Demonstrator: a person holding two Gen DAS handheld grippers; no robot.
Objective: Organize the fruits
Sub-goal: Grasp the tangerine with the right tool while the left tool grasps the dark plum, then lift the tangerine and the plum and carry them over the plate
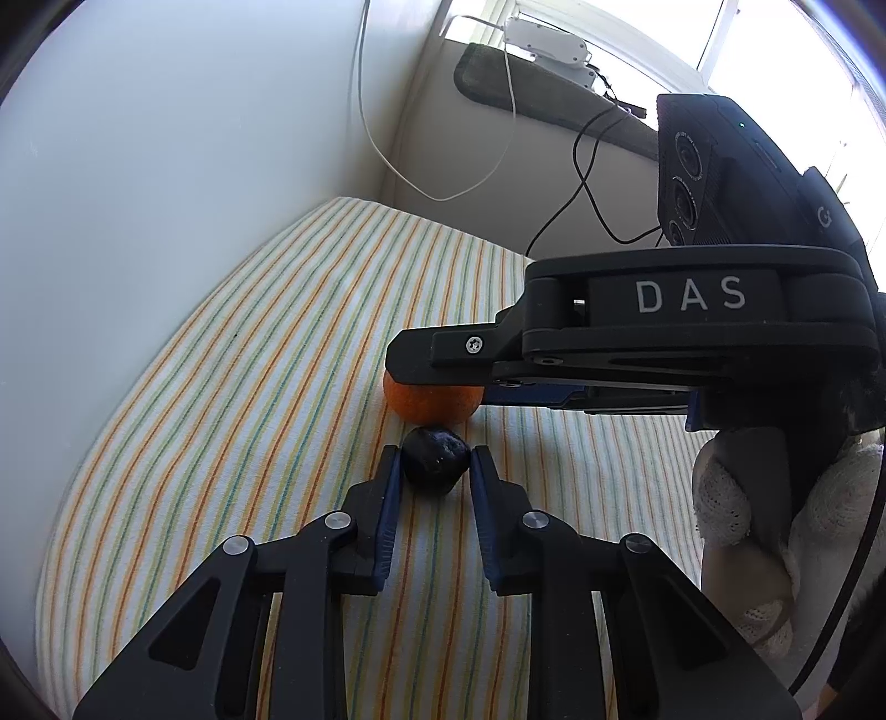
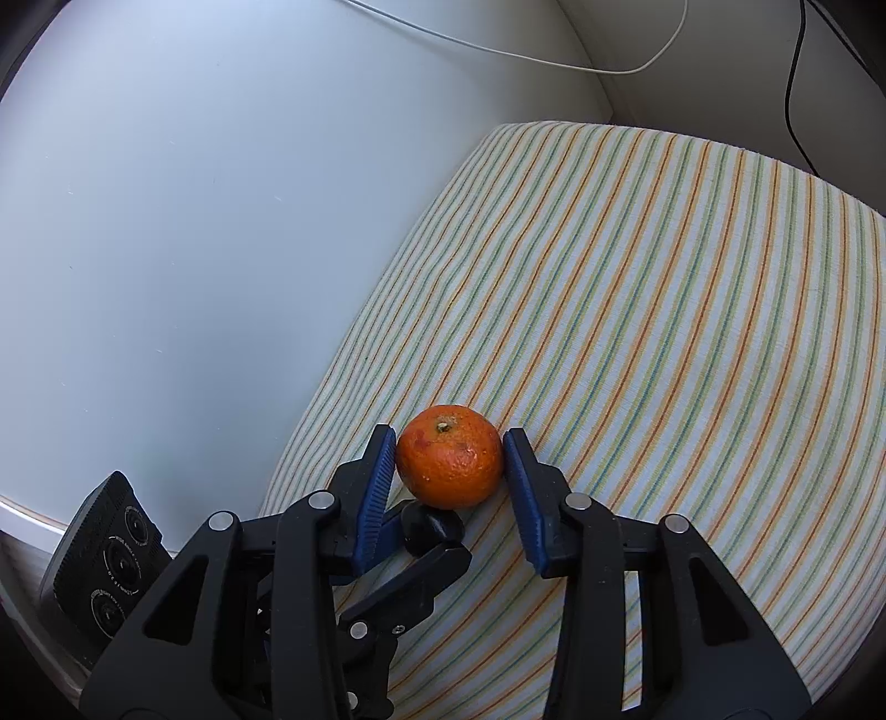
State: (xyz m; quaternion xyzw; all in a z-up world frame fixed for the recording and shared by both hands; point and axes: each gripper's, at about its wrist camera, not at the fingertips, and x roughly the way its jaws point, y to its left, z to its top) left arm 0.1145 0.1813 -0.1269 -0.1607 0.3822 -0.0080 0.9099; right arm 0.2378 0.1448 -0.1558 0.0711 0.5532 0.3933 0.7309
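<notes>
White wall point(image 1: 194, 138), bright window point(image 1: 775, 44), striped cloth point(image 2: 664, 304).

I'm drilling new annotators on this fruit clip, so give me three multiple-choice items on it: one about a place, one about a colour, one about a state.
1. Where does the dark fruit lie?
A. Right beside the mandarin, on the striped cloth
B. On the white tabletop
C. On the window sill

2. What colour are the pads lining the tongs?
A. Red
B. Blue
C. Yellow

3. How do the left tongs stand?
A. Wide open above the cloth
B. Closed on the white cable
C. Shut on the dark fruit

Answers:
1. A, the left wrist view shows the two fruits almost touching on the cloth.
2. B, ribbed blue strips line the inner faces in both views.
3. C, both pads press the dark fruit's sides; the right tongs likewise pinch the mandarin.
</notes>
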